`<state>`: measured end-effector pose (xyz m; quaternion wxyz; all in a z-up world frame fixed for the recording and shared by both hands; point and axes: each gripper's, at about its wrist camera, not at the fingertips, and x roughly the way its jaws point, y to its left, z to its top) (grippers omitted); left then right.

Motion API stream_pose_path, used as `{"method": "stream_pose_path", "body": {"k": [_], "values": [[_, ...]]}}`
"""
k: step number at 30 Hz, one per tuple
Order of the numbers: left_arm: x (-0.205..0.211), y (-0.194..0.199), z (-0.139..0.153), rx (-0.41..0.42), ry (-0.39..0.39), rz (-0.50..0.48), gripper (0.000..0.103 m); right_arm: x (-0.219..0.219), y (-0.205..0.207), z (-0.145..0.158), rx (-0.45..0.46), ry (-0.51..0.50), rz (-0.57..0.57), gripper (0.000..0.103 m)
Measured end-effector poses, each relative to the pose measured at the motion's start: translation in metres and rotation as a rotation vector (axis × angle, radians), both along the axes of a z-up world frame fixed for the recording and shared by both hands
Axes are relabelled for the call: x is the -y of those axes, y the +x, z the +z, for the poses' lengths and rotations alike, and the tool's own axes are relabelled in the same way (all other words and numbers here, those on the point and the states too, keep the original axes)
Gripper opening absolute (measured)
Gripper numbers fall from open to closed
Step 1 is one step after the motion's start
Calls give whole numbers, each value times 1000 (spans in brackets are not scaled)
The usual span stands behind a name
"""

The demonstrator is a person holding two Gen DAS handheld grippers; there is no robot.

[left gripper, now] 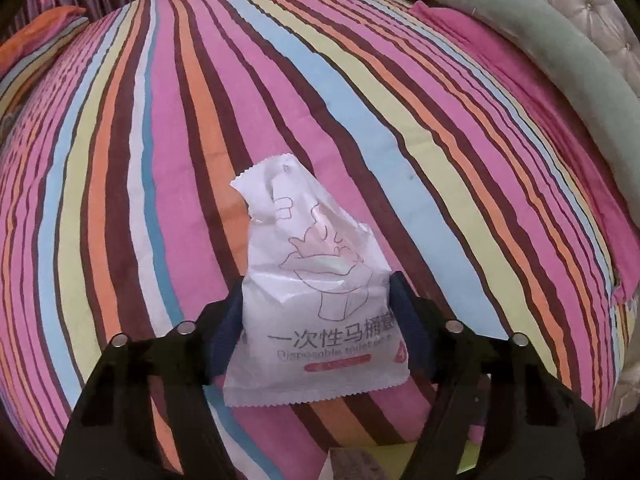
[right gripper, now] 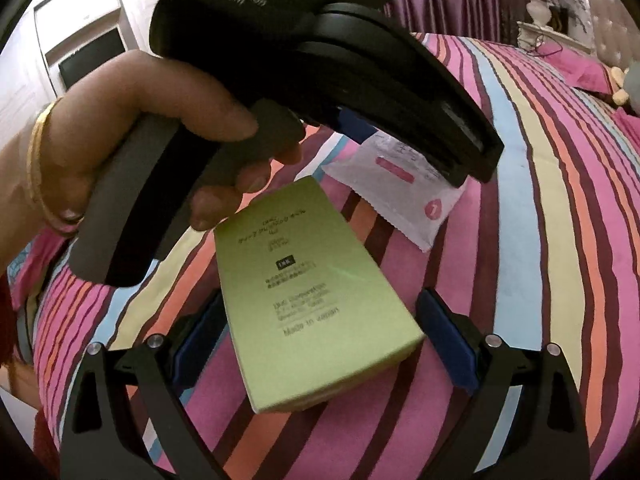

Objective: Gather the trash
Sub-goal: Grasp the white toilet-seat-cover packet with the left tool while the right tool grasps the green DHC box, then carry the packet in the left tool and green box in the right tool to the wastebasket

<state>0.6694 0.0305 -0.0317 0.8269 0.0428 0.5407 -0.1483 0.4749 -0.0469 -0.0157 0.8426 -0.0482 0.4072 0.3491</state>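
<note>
White plastic wrapper (left gripper: 316, 312) lying on the striped bedspread (left gripper: 160, 160) sits pinched between the left gripper (left gripper: 318, 312) pads, right gripper (right gripper: 320, 344) gapes around the green box (right gripper: 316, 300), but crinkly film might slip out.

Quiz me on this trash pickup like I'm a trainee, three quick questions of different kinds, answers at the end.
1. True or false: the green box lies between the open fingers of the right gripper.
2. What is the left gripper closed on?
A. a white toilet seat cover packet
B. a drink can
C. a sock
3. In a few words: what does the green box lie on?

Key: 1 true. 2 A. 3 the striped bedspread.
</note>
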Motion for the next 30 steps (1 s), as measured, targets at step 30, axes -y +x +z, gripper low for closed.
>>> {"method": "stream_pose_path", "body": {"k": [30], "values": [[-49, -206, 63, 101, -9, 164, 61, 119, -145, 30, -87, 39, -410, 63]]}}
